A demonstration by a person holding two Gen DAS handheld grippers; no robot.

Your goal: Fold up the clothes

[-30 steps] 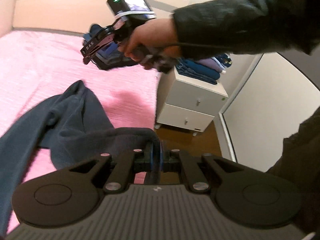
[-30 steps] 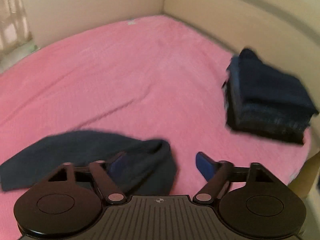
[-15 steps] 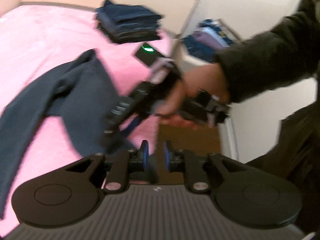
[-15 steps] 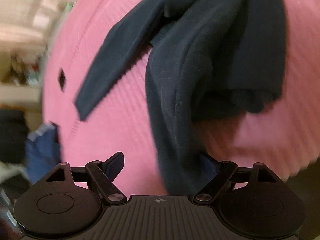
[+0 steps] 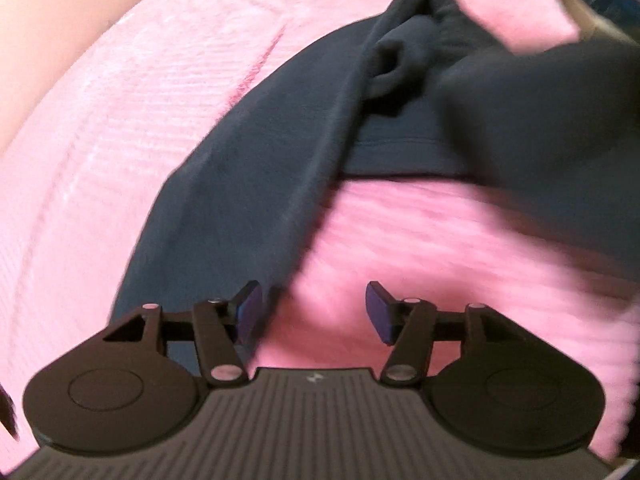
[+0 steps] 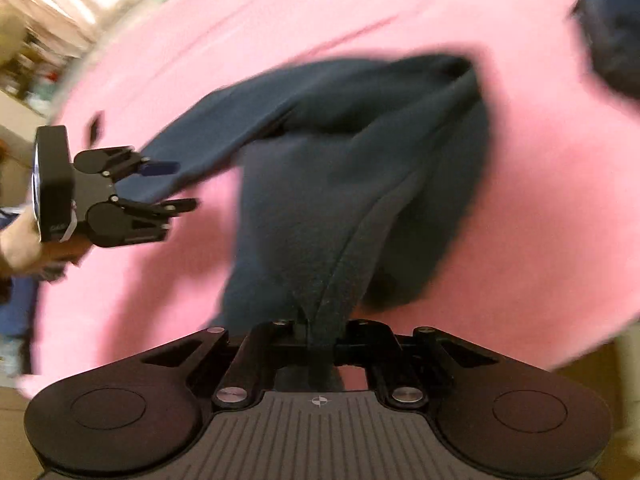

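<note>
Jaws: my right gripper (image 6: 320, 344) pinches the navy garment (image 6: 320, 200); my left gripper (image 5: 312, 316), spread, should seize the near sleeve end squarely.

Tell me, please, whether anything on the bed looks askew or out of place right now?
Only the dark navy garment: it lies bunched and twisted on the pink bedspread, one long part trailing toward the open left tongs. The right tongs pinch one edge. No damage shows.

Garment: I see a dark navy top (image 6: 332, 184), crumpled
Place: sprawled across the pink bed (image 6: 280, 28)
Sleeve (image 5: 240, 208): stretched out long
</note>
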